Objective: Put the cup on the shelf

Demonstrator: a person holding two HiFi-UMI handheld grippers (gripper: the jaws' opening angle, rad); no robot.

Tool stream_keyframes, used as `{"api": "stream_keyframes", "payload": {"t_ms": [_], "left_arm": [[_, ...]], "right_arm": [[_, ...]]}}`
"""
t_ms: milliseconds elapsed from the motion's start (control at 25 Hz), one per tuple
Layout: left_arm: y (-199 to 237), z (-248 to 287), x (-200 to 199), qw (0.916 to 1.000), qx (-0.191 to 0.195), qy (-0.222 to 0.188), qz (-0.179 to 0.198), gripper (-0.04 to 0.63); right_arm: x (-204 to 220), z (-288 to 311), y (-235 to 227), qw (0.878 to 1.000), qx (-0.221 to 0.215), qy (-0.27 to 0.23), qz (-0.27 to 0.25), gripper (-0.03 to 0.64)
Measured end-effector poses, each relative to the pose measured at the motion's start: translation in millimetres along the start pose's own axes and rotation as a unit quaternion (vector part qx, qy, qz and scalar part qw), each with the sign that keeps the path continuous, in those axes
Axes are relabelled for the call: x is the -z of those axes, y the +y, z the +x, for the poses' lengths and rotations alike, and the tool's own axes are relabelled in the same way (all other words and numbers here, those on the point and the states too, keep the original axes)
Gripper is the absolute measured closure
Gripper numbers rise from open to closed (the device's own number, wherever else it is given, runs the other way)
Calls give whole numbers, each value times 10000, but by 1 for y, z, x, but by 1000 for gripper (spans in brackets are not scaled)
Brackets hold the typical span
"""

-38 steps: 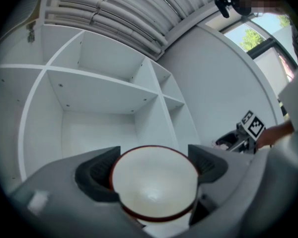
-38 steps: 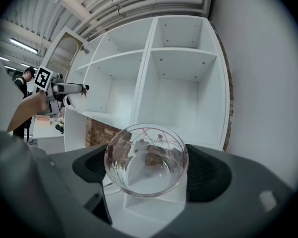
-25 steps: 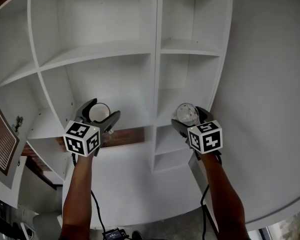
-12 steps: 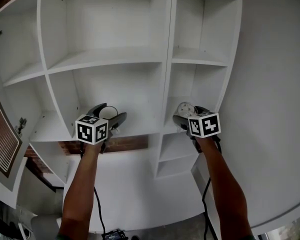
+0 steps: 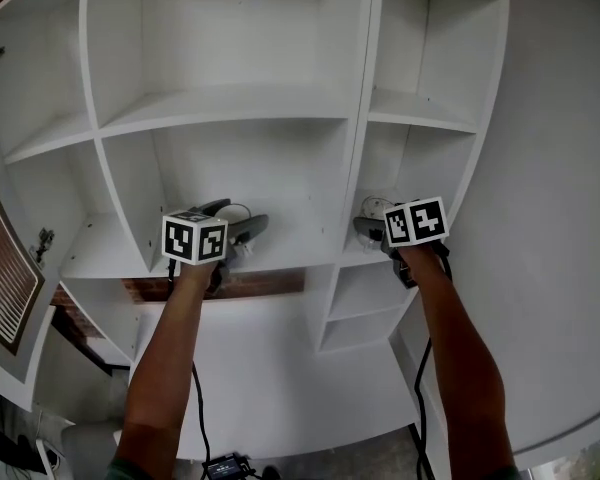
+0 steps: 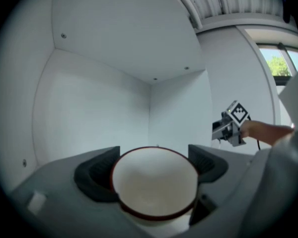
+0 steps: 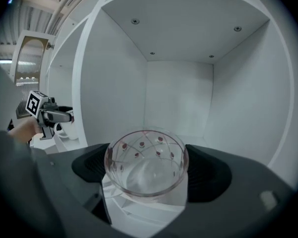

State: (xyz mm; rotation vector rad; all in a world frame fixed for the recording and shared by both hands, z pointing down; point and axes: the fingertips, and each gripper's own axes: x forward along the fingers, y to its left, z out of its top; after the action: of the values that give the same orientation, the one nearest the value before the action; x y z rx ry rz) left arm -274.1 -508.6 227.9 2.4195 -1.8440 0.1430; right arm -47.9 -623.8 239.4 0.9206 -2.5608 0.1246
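**Left.** The left gripper (image 5: 236,224) has its jaws spread wide, with both pads pressed against the sides of a white ceramic cup with a dark red rim (image 6: 154,182). The cup is carried, not resting on anything. Its mouth shows round and full in the left gripper view, so its axis reads as roughly upright, tipped a little toward the camera. It looks empty. The gripper sits at the mouth of the wide middle compartment of the white shelving unit (image 5: 220,103). The floor board of that compartment (image 5: 285,255) lies just below and ahead of the cup, and no contact with it can be seen. The back wall is well beyond.

**Judgement.** The move likely turns on lowering the base flat onto that board before the jaws let go.

**Right.** The right gripper (image 5: 376,220) is likewise spread wide, clamped on a clear glass cup with small red dots (image 7: 146,162). This cup is also mouth up and empty. It is at the opening of the narrow compartment to the right of the upright divider (image 5: 352,168). That compartment's floor (image 7: 188,139) runs ahead of the cup, and whether the base touches it cannot be told.

**Both.** Each hand is nearer its own compartment, and the divider stands between them. Nothing else shows in either compartment.
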Motion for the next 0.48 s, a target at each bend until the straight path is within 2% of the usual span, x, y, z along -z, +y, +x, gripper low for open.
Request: {"api": "stream_keyframes", "payload": {"t_ms": [120, 280, 480], "left_arm": [[5, 8, -2, 9999, 75, -97, -62, 166], [10, 12, -6, 9989, 135, -439, -107, 167], [11, 11, -14, 9960, 90, -830, 313, 176]], "right_arm": [[-4, 7, -4, 9998, 31, -103, 172, 144], [-11, 15, -3, 9984, 80, -484, 292, 149], [-17, 16, -5, 9941, 184, -1022, 314, 149]]}}
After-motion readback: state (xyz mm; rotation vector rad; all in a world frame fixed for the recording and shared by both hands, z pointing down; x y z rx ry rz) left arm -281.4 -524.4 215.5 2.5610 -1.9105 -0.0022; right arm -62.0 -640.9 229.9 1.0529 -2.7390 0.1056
